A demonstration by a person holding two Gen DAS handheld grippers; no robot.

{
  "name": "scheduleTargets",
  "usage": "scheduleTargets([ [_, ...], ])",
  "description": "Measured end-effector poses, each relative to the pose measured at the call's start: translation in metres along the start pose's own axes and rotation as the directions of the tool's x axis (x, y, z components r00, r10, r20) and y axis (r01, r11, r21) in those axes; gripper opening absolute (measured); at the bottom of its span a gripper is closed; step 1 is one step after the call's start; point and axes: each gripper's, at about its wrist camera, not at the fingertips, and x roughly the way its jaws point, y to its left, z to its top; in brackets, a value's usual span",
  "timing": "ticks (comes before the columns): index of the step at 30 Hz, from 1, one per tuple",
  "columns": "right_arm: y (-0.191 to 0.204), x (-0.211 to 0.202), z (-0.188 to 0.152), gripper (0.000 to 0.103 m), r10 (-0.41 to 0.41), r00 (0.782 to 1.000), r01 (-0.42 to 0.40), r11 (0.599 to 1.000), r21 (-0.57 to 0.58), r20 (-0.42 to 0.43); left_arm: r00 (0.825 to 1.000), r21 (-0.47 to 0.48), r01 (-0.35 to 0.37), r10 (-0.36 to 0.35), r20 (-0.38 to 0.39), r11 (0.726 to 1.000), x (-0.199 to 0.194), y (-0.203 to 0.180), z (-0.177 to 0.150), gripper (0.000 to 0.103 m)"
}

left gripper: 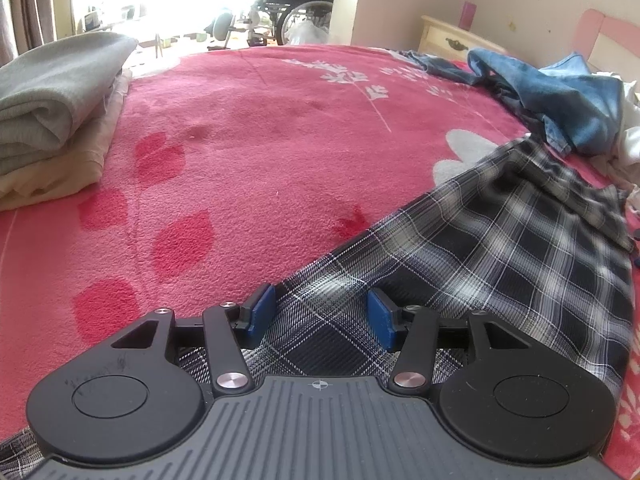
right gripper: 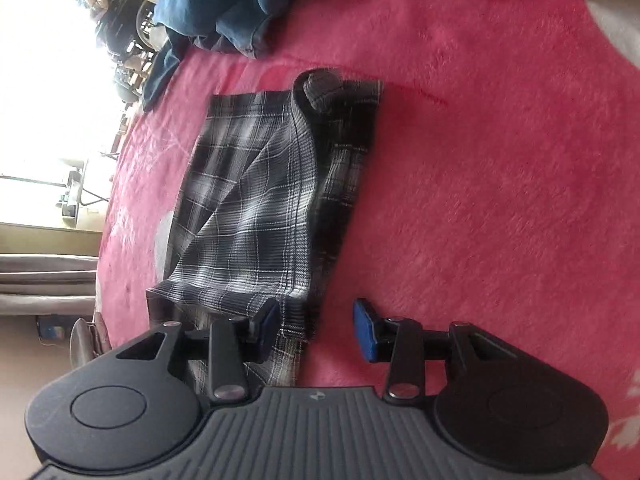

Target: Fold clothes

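- Plaid garment (right gripper: 256, 200) is laid flat on the pink bed cover (right gripper: 500, 160), partly folded; its long axis runs straight away from the right claw (right gripper: 316, 330).
- In the right wrist view, the near hem is seen under the left finger only; the other finger stands over bare cover. The garment thus lies left of the claw's centre line.
- Right claw: released, jaws partly apart, nothing pinched.
- Left claw (left gripper: 322, 318): half open over the plaid garment (left gripper: 480, 248), cloth seen between the fingers, not clamped.
- Both claws are judged equally near the garment.
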Motion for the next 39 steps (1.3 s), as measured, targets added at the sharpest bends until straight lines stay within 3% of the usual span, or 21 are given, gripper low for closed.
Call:
scheduleTargets([
  [2,0.003,0.004,0.0,0.042,0.019,1.0,-0.019,1.0,-0.011,-0.013,1.0,0.002,-0.002,0.002,0.0,1.0,0.0,0.0,0.0,0.051],
  [3,0.004,0.002,0.001,0.033,0.024,1.0,-0.025,0.999,-0.02,-0.014,1.0,0.002,-0.002,0.002,-0.001,1.0,0.0,-0.001,0.0,0.051],
  [4,0.005,-0.001,0.001,0.018,0.03,0.999,-0.03,0.999,-0.029,-0.015,1.0,0.002,-0.002,0.002,-0.001,1.0,0.0,-0.001,0.0,0.051],
  [8,0.014,-0.019,-0.003,0.003,0.072,0.997,-0.071,0.995,-0.069,0.004,1.0,0.004,-0.003,0.003,-0.001,1.0,0.0,-0.001,0.0,0.051],
  [11,0.026,-0.032,0.003,0.002,0.144,0.988,-0.14,0.987,-0.076,0.056,1.0,0.004,-0.003,0.003,0.0,1.0,0.0,0.0,0.0,0.051],
  [17,0.069,-0.031,0.055,0.002,0.226,0.95,-0.21,0.973,-0.094,0.214,1.0,0.012,0.0,0.0,0.0,1.0,0.0,0.0,0.0,0.051],
  [23,0.106,0.006,0.111,0.002,0.171,0.935,-0.152,0.985,-0.085,0.31,1.0,0.019,-0.001,0.001,0.0,1.0,0.0,0.0,0.0,0.051],
  [31,0.104,0.063,0.142,0.001,0.118,0.931,-0.118,0.993,-0.021,0.344,1.0,0.025,-0.001,0.001,-0.005,1.0,0.001,-0.001,0.001,0.052],
  [34,0.106,0.078,0.148,0.001,0.144,0.928,-0.126,0.989,-0.075,0.342,1.0,0.027,0.0,0.0,-0.006,1.0,0.001,-0.001,0.001,0.052],
  [35,0.108,0.078,0.148,0.001,0.134,0.921,-0.105,0.99,-0.099,0.366,1.0,0.027,0.0,0.0,-0.006,1.0,0.001,-0.001,0.001,0.052],
  [38,0.119,0.058,0.137,0.004,0.207,0.871,-0.101,0.963,-0.249,0.446,1.0,0.03,0.001,-0.001,-0.007,1.0,0.002,-0.001,0.001,0.052],
  [39,0.126,0.054,0.13,0.004,0.226,0.876,-0.089,0.944,-0.317,0.426,1.0,0.03,0.001,-0.001,-0.007,1.0,0.002,-0.001,0.001,0.052],
])
